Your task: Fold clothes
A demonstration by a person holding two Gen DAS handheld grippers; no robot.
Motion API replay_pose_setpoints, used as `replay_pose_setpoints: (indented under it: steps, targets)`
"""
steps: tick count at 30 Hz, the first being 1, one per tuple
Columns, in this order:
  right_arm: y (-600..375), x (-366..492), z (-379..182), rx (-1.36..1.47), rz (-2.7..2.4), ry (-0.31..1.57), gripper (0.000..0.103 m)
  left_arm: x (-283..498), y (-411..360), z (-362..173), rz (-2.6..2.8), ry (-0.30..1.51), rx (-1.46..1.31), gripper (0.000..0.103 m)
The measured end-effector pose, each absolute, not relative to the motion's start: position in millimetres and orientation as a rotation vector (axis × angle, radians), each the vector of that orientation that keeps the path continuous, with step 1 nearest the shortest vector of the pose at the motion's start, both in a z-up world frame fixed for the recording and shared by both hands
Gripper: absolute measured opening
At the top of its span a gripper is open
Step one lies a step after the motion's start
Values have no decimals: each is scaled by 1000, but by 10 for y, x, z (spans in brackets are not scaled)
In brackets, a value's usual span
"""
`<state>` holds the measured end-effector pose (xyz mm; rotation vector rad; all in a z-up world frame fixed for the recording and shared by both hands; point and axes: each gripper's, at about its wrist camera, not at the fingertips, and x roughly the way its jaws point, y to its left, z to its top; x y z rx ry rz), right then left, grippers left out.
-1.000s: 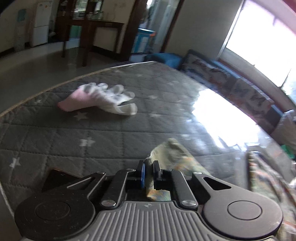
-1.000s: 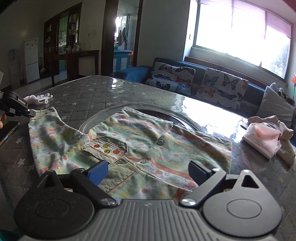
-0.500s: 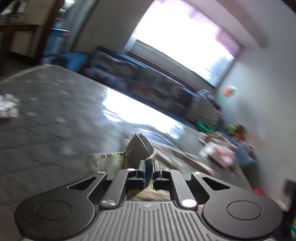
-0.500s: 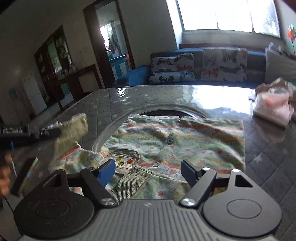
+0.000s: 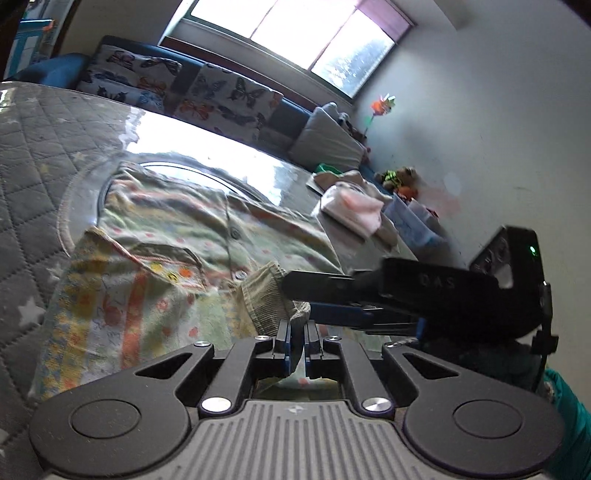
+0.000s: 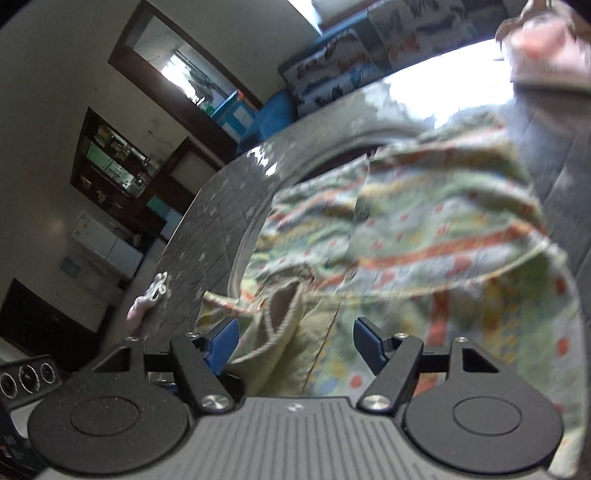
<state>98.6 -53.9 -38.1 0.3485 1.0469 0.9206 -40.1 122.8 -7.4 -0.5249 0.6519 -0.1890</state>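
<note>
Left wrist view
My left gripper: fingers pressed together, pinching the ribbed cuff of a sleeve of the patterned shirt.
Shirt: I see it lying flat on the grey quilted table cover, button front up, with the sleeve I hold folded across its lower part.
Chest pocket: it has small coloured dots along its edge, left of the cuff.
Right gripper: it comes in from the right, its dark fingers lying just over the cuff, touching or nearly so; I cannot tell which.
Far side: a folded pink garment sits on the table's far edge, and behind it a sofa with butterfly cushions under the window.

Right wrist view
My right gripper: fingers spread wide, blue pads showing, gripping nothing.
Shirt: blurred, it fills the middle and right of the view; the ribbed cuff stands between my open fingers, nearer the left pad.
Left gripper: only its dark body shows at the lower left edge.
Table edge: a small white and pink item lies well apart from the shirt; too small for me to identify.
</note>
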Motion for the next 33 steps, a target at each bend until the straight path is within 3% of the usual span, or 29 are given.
replay_pose_setpoints:
  steps: [4, 9, 12, 18, 33]
  targets:
    - [-449, 957, -483, 353, 923, 1099, 61, -402, 1143, -129, -206, 673, -495, 7]
    - [-406, 986, -607, 390, 927, 1147, 28, -412, 1116, -155, -221, 694, -471, 8]
    - [-412, 983, -604, 384, 922, 1131, 11, -446, 1136, -142, -247, 705, -454, 15]
    - [-518, 927, -307, 301, 932, 1004, 6, -578, 1326, -44, -244, 687, -419, 43]
    - [-923, 975, -34, 242, 827, 883, 5, -451, 1775, -132, -124, 750, -445, 48]
